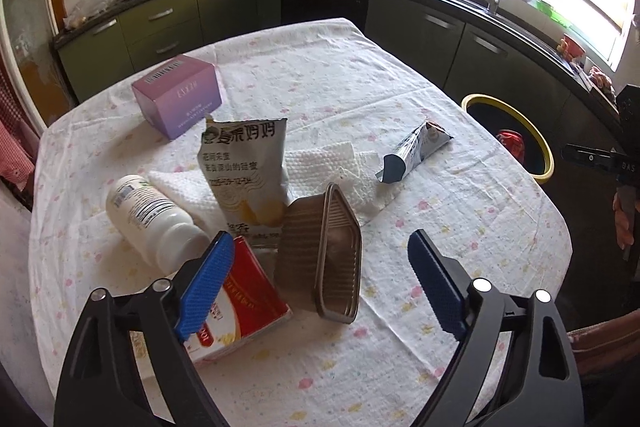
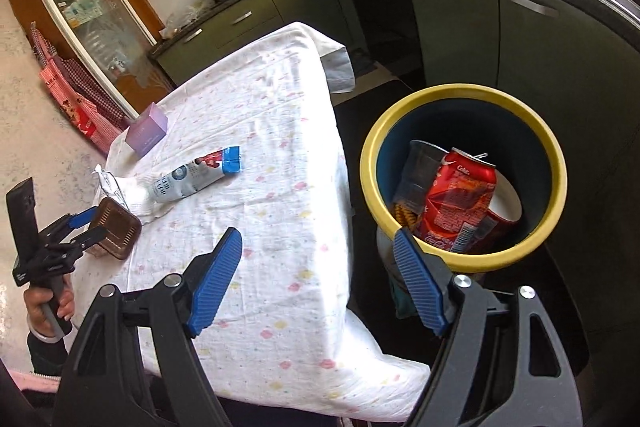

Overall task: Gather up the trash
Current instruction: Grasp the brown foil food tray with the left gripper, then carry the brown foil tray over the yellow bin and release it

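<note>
My left gripper (image 1: pixel 320 239) is open over the near part of the table. A brown plastic tray (image 1: pixel 320 255) stands tilted between its jaws, touching neither pad. The left pad hangs over a red carton (image 1: pixel 244 303). Around them lie a white bottle (image 1: pixel 152 219) on its side, a snack bag (image 1: pixel 244 171), a paper towel (image 1: pixel 340 171) and a blue-white pouch (image 1: pixel 412 155). My right gripper (image 2: pixel 318 235) is open and empty, between the table's edge and the yellow-rimmed bin (image 2: pixel 464 95). The bin holds a red cola can (image 2: pixel 460 203) and a clear cup (image 2: pixel 420 171).
A purple box (image 1: pixel 176 95) sits at the far left of the flowered tablecloth (image 1: pixel 460 227). The bin (image 1: pixel 476 99) stands on the floor off the table's right edge. Dark green cabinets (image 2: pixel 460 27), a sink and a stove line the walls behind.
</note>
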Available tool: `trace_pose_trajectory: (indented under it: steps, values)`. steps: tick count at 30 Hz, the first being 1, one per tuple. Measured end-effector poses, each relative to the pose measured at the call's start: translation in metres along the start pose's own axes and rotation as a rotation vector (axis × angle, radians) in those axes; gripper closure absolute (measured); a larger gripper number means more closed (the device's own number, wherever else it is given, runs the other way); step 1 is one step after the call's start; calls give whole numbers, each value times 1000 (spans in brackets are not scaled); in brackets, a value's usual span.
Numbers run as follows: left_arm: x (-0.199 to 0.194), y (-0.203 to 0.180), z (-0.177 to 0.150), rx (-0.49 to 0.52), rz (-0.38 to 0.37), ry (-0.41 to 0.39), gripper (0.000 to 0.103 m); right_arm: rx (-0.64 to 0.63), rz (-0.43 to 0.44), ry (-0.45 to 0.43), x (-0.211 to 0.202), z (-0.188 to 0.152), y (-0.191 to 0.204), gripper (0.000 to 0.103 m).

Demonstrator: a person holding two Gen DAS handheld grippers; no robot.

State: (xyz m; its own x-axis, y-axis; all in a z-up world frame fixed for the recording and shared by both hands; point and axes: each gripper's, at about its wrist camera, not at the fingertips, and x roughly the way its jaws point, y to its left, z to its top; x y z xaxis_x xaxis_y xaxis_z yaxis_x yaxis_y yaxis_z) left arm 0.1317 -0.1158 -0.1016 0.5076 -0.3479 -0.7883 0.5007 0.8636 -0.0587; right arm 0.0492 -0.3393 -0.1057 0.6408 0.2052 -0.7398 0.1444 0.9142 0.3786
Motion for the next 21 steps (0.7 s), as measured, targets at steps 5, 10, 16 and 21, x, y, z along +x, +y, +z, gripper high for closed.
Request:
trace_pose_trajectory:
  steps: [5,10,16,21]
  values:
    - [11,1,8,8,-4,41,29,6,20,11,3,-5,-1,28]
    - [18,-1,13,6,-32,86,39,27,30,19,7,-8,-7,28]
    - [25,-10,8,24,-43,132,66,38,49,22,8,-10,-9,28]
    - [30,-15,4,26,-40,151,86,37,62,26,9,-13,-8,28]
